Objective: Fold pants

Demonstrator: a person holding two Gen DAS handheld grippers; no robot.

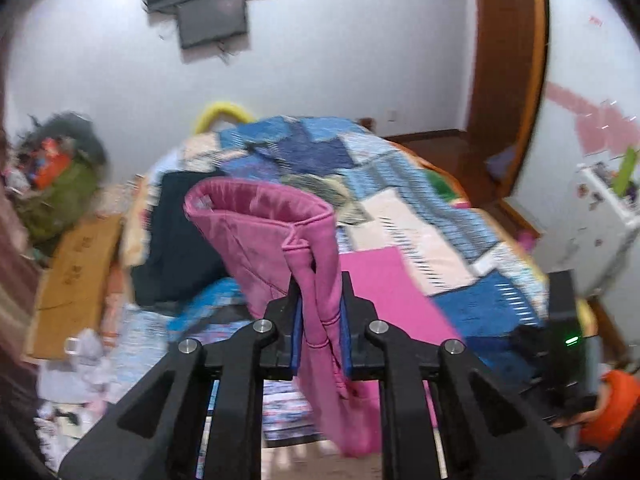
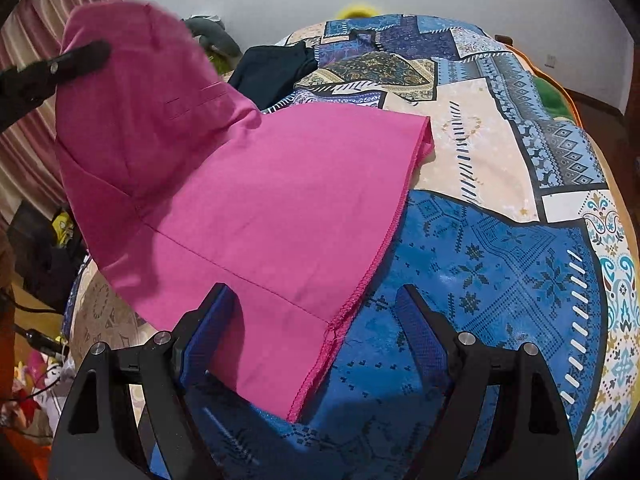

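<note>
The pink pants [image 2: 256, 200] lie partly on the patchwork bedspread [image 2: 500, 260]. My left gripper [image 1: 322, 292] is shut on the waistband end of the pants [image 1: 264, 232] and holds it up above the bed; it shows in the right wrist view as a black finger [image 2: 76, 60] at the upper left. My right gripper [image 2: 316, 304] is open just above the bed. The pants' hem lies between its fingers, draped over the left finger [image 2: 208, 328].
A dark folded garment [image 2: 272, 68] lies on the far left of the bed. Cardboard [image 1: 76, 276], clutter and a green bag [image 1: 60, 196] fill the floor left of the bed. A wooden door frame [image 1: 508, 80] and a white shelf [image 1: 612, 208] stand to the right.
</note>
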